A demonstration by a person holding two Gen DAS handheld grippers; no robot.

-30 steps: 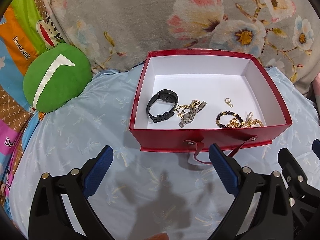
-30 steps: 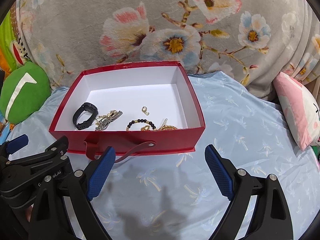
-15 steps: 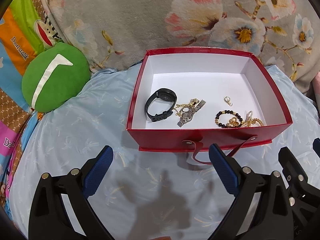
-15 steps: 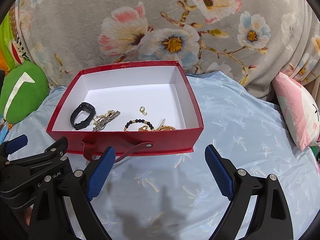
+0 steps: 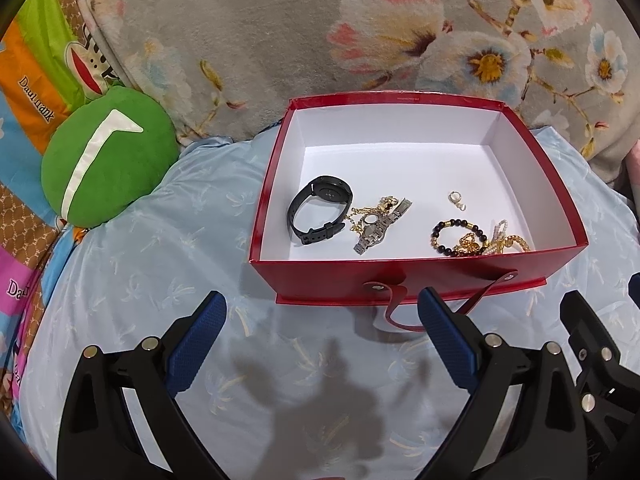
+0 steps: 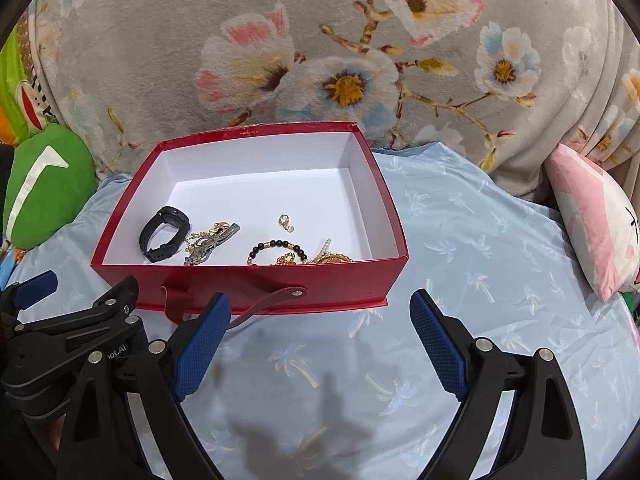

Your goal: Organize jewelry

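Left claw, black frame with blue textured pads: fingers spread wide apart, nothing between them, held above the bedsheet just short of the box front. Right claw, same make: fingers likewise wide apart and bare, beside the left one and facing the same box.

Grey plush blanket with pink and white flower print: heaped behind the box, filling the upper field of both views.

Pale blue bedsheet printed with small palm trees: spread under the box and both claws.

Open red glossy cardboard box with white lining: stood on the bedsheet, lidless, a red strap handle riveted to its near wall and drooping onto the sheet.

Round green plush cushion with a white stripe: lay left of the box, apart from it.

Pink and white cushion: lay at the right edge of the right wrist view.

Black wristwatch with rubber strap: rested on its side at the left of the box floor.

Silver metal-link watch tangled with a gold chain: lay just right of the black watch.

Black and gold beaded bracelet: lay near the front wall, touching a heap of gold chain and pearl beads at the right.

Small gold clasp charm: lay alone, behind the bracelet.
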